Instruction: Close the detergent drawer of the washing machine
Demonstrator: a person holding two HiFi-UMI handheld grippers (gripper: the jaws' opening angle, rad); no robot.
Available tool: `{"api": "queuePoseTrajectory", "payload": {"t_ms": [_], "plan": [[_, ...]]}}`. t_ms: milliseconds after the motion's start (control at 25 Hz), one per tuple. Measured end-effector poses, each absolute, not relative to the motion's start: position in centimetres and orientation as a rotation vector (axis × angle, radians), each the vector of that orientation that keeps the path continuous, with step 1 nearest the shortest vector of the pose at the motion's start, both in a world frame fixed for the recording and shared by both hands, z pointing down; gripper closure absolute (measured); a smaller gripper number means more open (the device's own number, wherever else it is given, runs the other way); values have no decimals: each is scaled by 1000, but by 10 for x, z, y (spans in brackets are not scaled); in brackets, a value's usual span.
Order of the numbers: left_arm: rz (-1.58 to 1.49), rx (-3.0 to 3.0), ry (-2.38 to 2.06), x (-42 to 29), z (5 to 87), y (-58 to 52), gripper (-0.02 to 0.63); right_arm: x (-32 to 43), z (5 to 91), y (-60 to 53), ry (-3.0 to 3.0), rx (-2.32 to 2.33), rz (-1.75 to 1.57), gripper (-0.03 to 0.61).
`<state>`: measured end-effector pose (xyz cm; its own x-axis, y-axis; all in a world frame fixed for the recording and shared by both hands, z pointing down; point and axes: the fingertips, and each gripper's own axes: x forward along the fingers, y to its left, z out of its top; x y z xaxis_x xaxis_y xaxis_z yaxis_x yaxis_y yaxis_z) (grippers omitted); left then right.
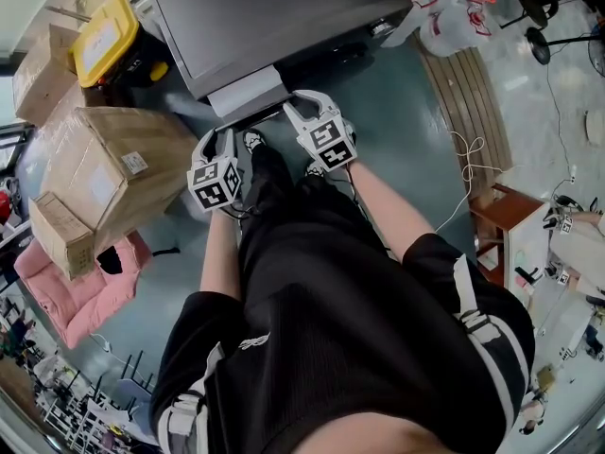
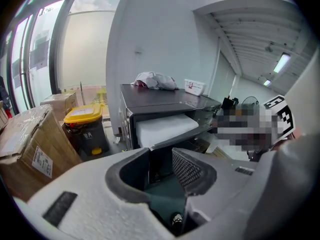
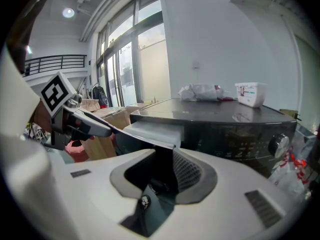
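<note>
One white detergent drawer point(image 1: 248, 93), pulled out

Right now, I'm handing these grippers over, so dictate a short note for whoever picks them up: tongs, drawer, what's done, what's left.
Left tongs: open, empty, near the left end of the detergent drawer front.
Right tongs: open, at the front's right end; I can't tell if they touch it.
Drawer: pulled out of the washing machine.
Done: both tongs brought up to the drawer.
Left: push the drawer fully in.
</note>
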<state>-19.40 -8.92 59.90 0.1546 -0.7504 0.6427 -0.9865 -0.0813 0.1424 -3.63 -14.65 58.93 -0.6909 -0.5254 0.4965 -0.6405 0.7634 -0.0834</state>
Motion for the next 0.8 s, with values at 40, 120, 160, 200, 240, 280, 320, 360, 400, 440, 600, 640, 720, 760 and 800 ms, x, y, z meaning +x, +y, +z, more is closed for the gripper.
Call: {"api": "queuePoseTrajectory", "payload": {"t_ms": [40,120,160,200,240,280,320,360,400,440,600,640,720,760,800], "plan": [[558,1889,-1648,-195,599,-91,471,-37,589,-148,-2508,883,346,480],[557,1890,-1646,-196,599,-93,471,-39,589,-150,-2507,886,342,480],[557,1889,-1645,-197,600,-93,471,-39,590,-150,-2506,884,342,480],[557,1886,-1645,-198,600,-92,471,-40,590,-150,-2504,882,344,480],[557,1883,-1647,-198,600,-93,471,-41,590,-150,-2503,880,345,480],[556,1882,-1649,-199,600,-94,471,-41,590,-151,-2502,879,346,480],[555,1882,-1651,-199,599,-96,471,-42,589,-153,-2502,880,345,480],[554,1883,-1652,-200,599,-98,471,-42,589,-155,-2503,881,344,480],[553,1884,-1651,-201,598,-100,471,-43,588,-157,-2504,883,343,480],[553,1884,-1649,-201,598,-100,471,-44,588,-158,-2504,883,343,480],[555,1882,-1645,-203,600,-103,471,-46,589,-160,-2501,885,349,480],[556,1883,-1644,-204,600,-104,471,-46,589,-162,-2501,887,350,480],[558,1886,-1641,-204,599,-107,471,-46,589,-165,-2500,891,349,480],[558,1887,-1640,-204,599,-108,471,-47,589,-165,-2500,892,349,480],[559,1888,-1638,-205,599,-108,471,-47,588,-166,-2500,893,351,480]]}}
